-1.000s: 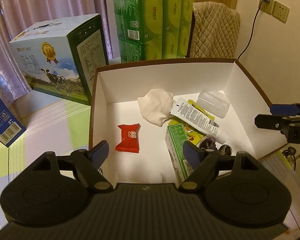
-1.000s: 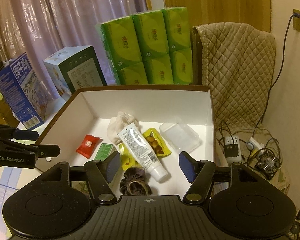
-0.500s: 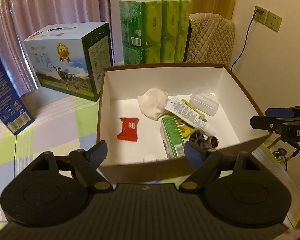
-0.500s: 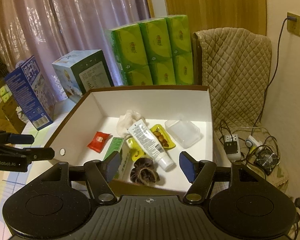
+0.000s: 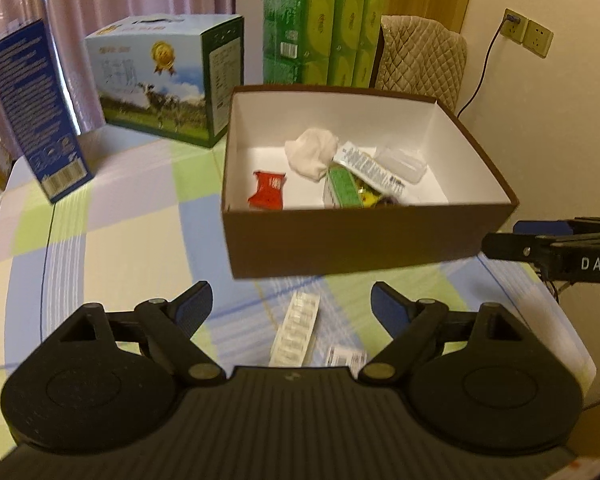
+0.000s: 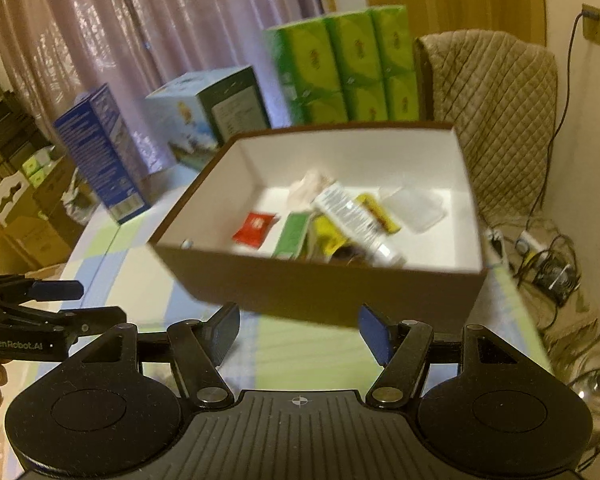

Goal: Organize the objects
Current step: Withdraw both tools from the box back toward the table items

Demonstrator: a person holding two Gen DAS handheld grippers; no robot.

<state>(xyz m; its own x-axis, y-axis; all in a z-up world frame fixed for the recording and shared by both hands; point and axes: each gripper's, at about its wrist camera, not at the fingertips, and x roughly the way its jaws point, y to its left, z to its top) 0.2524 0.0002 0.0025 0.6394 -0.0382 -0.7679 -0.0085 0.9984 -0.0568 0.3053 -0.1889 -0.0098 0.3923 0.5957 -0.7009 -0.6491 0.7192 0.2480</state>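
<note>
Left gripper [image 5: 291, 307]: your jaws stand wide apart with nothing between them, hovering above the checked surface [image 5: 112, 248] just short of the brown box [image 5: 364, 240].
Right gripper [image 6: 298, 330]: likewise spread and empty, facing the near wall of the box from the other side; in the left view it shows at the right edge, beside the box's near right corner.
Thing left out: a white blister strip [image 5: 296, 330] lies flat on the surface, outside the box, between the box's near wall and your left gripper.
Direction: the strip sits straight ahead and below the left gripper, roughly centred in the gap between its fingers.
Long axis: it runs nearly along your line of reach, tilted slightly toward the right at its far end, so the jaws already straddle its narrow width.
Nearer hand: the left, I judge; the right view does not show the strip at all.
Already in the box: a red sachet [image 5: 267, 190], a white cloth [image 5: 310, 152], a green carton [image 5: 342, 190], a tube [image 5: 370, 170] and a clear plastic case [image 5: 402, 162].
Second item: a small printed label or packet [image 5: 346, 358] lies just beside the strip's near end; too blurred to name.
</note>
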